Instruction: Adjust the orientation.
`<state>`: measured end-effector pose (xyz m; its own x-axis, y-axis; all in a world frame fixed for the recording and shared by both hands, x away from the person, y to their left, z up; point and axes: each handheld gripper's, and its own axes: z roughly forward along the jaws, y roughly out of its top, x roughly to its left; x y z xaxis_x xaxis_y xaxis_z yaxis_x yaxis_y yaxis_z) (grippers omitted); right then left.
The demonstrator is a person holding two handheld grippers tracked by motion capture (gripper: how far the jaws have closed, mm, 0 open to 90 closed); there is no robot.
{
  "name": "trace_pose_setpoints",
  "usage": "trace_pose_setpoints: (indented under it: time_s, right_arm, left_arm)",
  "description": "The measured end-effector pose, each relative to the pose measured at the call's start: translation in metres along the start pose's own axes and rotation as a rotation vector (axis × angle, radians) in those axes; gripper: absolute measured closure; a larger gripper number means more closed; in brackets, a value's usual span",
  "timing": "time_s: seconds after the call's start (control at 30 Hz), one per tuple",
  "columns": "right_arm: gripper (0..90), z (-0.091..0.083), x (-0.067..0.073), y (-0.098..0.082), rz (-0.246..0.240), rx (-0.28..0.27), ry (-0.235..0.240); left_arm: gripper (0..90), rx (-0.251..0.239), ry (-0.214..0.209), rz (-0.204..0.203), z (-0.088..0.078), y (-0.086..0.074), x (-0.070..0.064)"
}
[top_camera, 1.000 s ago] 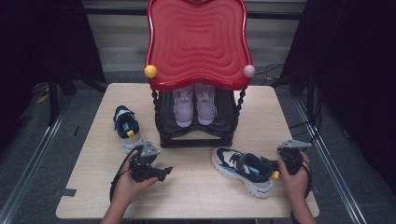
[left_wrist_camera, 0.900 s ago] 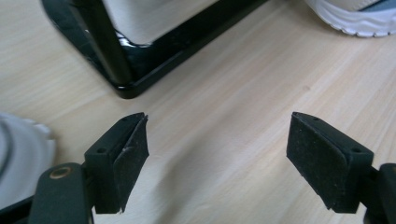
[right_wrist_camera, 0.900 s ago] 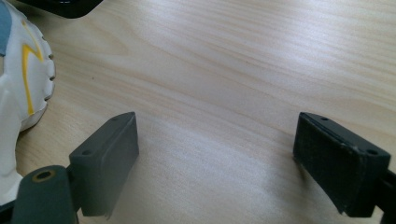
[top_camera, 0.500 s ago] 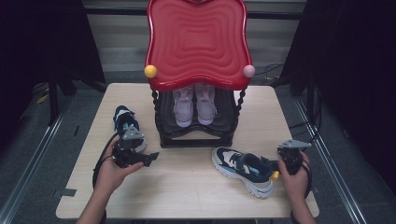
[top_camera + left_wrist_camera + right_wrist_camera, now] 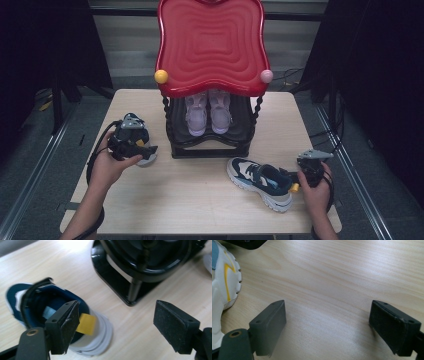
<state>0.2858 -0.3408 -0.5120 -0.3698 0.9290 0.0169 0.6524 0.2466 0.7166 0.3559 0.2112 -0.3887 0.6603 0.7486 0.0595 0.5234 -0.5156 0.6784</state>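
You're in a recording studio-like lab: black curtains [image 5: 45, 45] ring a lone wooden table [image 5: 200, 200], with floor rails [image 5: 35, 170] and loose cables [image 5: 295, 75]

Readable text: none in any view.
Yellow tab [image 5: 85, 324] on the left shoe [image 5: 53, 315]: blank, no print to be made out.
Right shoe [image 5: 261, 182]: a yellow stripe [image 5: 226, 280] on its white side, a marking and not a letter or a brand.
Red top [image 5: 212, 45] of the rack: moulded ripples, no lettering.
Pale shoes [image 5: 208, 112] in the rack: too small to tell any label.
Gripper pads [image 5: 394, 326]: plain black, unmarked.
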Motion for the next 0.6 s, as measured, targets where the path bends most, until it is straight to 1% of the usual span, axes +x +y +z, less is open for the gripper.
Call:
trace_pose_setpoints:
  time_s: [0.07,0.1,0.13,0.2,0.23,0.27,0.3,0.33,0.37,0.4,0.43,0.47,0.5,0.53,0.6]
  right_arm:
    - [13.7,0.0,0.0,0.0,0.0,0.0,0.0]
    - [13.7,0.0,0.0,0.0,0.0,0.0,0.0]
    - [13.7,0.0,0.0,0.0,0.0,0.0,0.0]
    - [13.7,0.0,0.0,0.0,0.0,0.0,0.001]
    - [13.7,0.0,0.0,0.0,-0.001,0.0,0.001]
    - [13.7,0.0,0.0,0.0,-0.001,0.0,0.001]
    - [13.7,0.0,0.0,0.0,-0.002,-0.001,0.003]
    - [13.7,0.0,0.0,0.0,-0.003,-0.001,0.004]
    - [13.7,0.0,0.0,0.0,-0.003,-0.001,0.004]
    - [13.7,0.0,0.0,0.0,-0.003,-0.002,0.005]
    - [13.7,0.0,0.0,0.0,-0.003,-0.002,0.005]
    - [13.7,0.0,0.0,0.0,-0.003,-0.002,0.005]
    - [13.7,0.0,0.0,0.0,-0.005,-0.003,0.005]
    - [13.7,0.0,0.0,0.0,-0.005,-0.002,0.006]
    - [13.7,0.0,0.0,0.0,-0.005,-0.003,0.006]
  left_arm:
    - [20.3,-0.006,0.014,-0.024,0.003,0.001,0.003]
    - [20.2,-0.003,0.013,-0.015,0.003,0.001,0.006]
    - [20.2,-0.009,0.022,-0.023,0.005,0.002,0.008]
    - [20.2,0.014,0.037,-0.034,0.009,0.001,0.013]
    - [20.2,0.017,0.043,-0.039,0.011,0.001,0.014]
    - [20.3,0.031,0.04,-0.024,0.013,0.0,0.016]
    - [21.2,0.037,0.037,-0.018,0.015,0.0,0.016]
    - [22.6,0.051,0.034,-0.006,0.017,0.0,0.017]
    - [25.7,0.063,0.033,-0.002,0.019,-0.001,0.017]
    - [31.7,0.079,0.043,0.012,0.021,-0.001,0.017]
    - [35.4,0.094,0.055,0.038,0.022,-0.001,0.017]
    - [37.9,0.106,0.057,0.05,0.024,-0.001,0.016]
    - [41.0,0.114,0.055,0.053,0.026,-0.002,0.016]
    - [42.8,0.141,0.073,0.075,0.029,-0.002,0.014]
    - [47.1,0.163,0.098,0.116,0.031,-0.001,0.012]
